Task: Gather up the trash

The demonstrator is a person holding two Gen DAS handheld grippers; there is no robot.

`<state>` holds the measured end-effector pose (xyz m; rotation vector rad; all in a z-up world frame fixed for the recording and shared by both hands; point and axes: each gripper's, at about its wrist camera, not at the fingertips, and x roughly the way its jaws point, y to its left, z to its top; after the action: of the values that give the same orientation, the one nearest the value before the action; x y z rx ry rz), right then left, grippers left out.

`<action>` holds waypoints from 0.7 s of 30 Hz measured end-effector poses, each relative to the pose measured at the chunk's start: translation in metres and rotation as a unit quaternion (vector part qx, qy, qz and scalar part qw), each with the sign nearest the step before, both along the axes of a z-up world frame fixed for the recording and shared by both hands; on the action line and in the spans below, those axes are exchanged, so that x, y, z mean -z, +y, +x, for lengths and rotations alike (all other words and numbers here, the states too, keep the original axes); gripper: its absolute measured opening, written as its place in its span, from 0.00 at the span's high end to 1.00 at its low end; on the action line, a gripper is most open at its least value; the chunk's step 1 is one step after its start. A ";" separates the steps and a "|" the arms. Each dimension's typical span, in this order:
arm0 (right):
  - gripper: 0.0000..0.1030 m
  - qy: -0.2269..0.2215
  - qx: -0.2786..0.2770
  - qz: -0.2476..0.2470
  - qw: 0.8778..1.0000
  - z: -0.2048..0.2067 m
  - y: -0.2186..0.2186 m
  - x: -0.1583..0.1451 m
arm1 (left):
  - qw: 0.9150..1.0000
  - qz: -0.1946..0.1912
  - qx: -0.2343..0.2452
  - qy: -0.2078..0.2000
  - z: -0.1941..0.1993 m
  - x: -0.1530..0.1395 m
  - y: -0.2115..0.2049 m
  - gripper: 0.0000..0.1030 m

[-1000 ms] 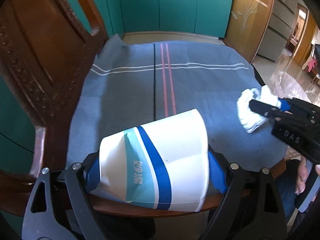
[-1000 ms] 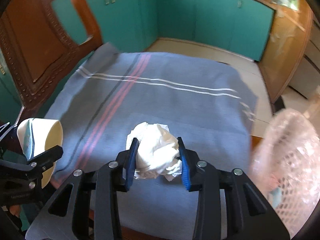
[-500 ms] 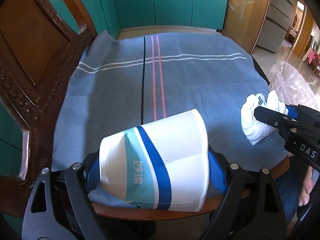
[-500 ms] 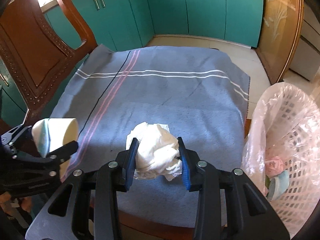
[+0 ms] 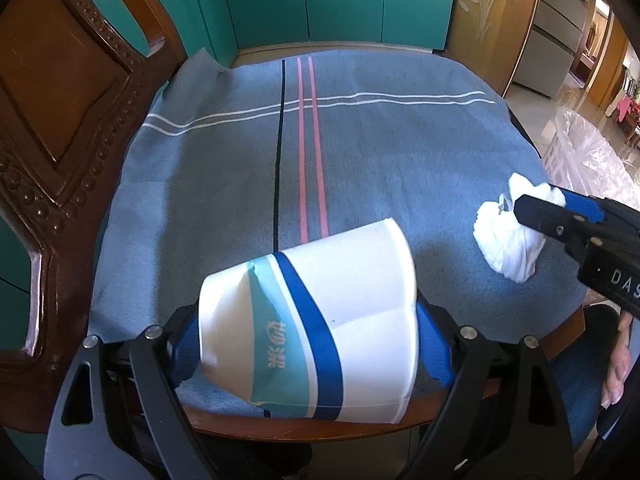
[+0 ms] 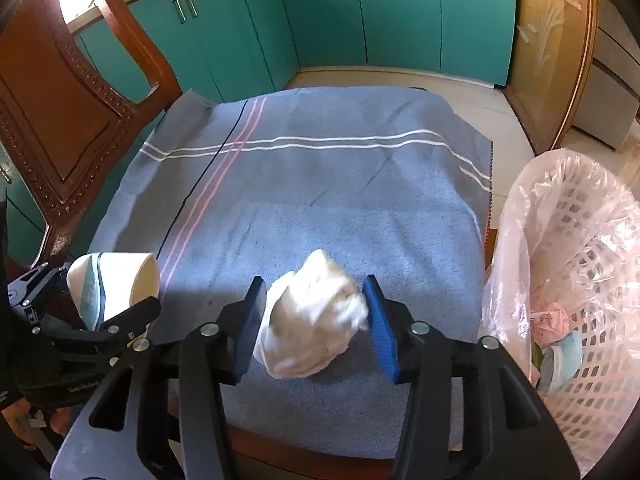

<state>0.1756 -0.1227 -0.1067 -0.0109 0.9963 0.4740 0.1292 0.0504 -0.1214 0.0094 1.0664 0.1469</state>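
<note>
My left gripper [image 5: 308, 332] clamps the white blue-banded paper cup [image 5: 316, 320] over the blue-grey striped cloth [image 6: 320, 184]; my right gripper [image 6: 316, 316] is opening around the crumpled white tissue [image 6: 312, 320], which I judge must next go to the plastic-lined white basket [image 6: 580, 264] alongside.

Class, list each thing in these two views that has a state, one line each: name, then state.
Paper cup: dented, held sideways.
Tissue wad: crumpled, between opening jaws.
Left gripper: shut on the cup.
Right gripper: opening.
Bin: bag-lined, some trash inside.
Cloth: spread flat.
</note>
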 end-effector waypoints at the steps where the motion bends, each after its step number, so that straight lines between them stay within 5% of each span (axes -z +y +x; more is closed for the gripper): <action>1: 0.51 0.001 0.001 0.003 1.000 0.001 -0.001 0.000 | 1.000 0.000 0.000 0.001 0.000 0.001 0.000 0.15; 21: 0.39 -0.015 0.033 0.008 0.999 0.008 -0.012 -0.005 | 1.000 -0.005 -0.002 0.007 0.004 0.007 0.002 0.15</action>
<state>0.1836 -0.1342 -0.1014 0.0287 0.9597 0.4195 0.1328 0.0526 -0.1281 -0.0001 1.0817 0.1452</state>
